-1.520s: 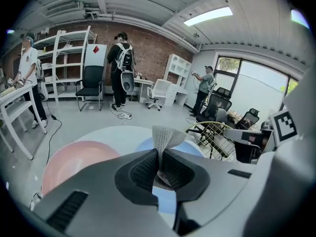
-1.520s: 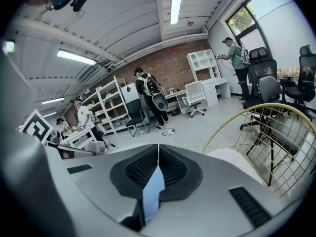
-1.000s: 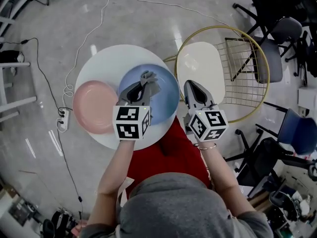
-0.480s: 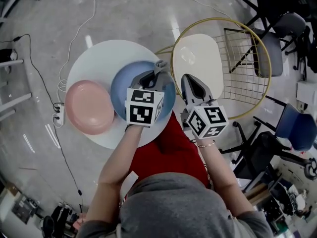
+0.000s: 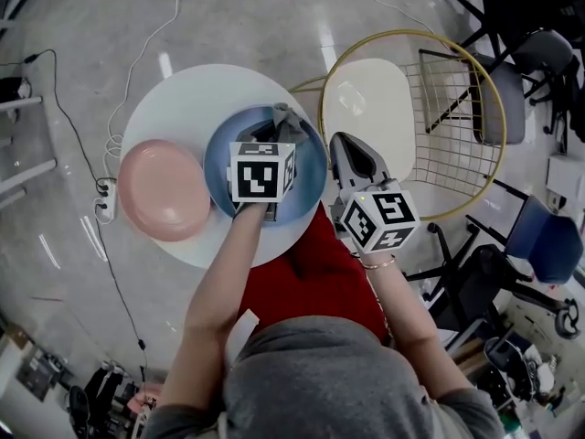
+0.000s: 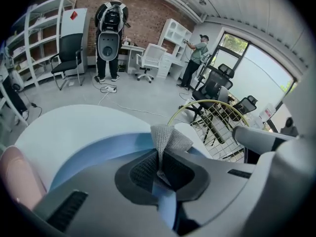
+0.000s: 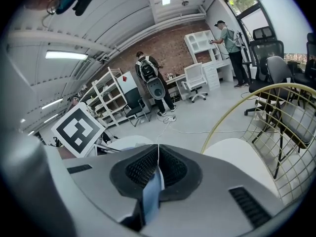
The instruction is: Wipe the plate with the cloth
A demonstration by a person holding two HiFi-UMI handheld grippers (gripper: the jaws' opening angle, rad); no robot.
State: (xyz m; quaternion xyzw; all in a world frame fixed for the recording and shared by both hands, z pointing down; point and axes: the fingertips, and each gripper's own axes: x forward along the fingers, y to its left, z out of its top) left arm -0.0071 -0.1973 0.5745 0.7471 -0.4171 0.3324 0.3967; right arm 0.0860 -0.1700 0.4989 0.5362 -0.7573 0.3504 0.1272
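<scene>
Two tongs low: left tongs (image 5: pixel 278 133) clamped on cloth (image 5: pixel 285 118) at far-right rim of blue plate (image 5: pixel 218 161) on table (image 5: pixel 169 108); right tongs (image 5: pixel 353 151) closed, empty, beside plate's right edge. Probably needs dragging cloth back toward body.

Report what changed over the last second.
The left gripper, shut on the grey cloth, slid across the blue plate away from the person, toward its far rim. The right gripper stayed shut on that plate's right edge; the pink plate and round table did not move.
</scene>
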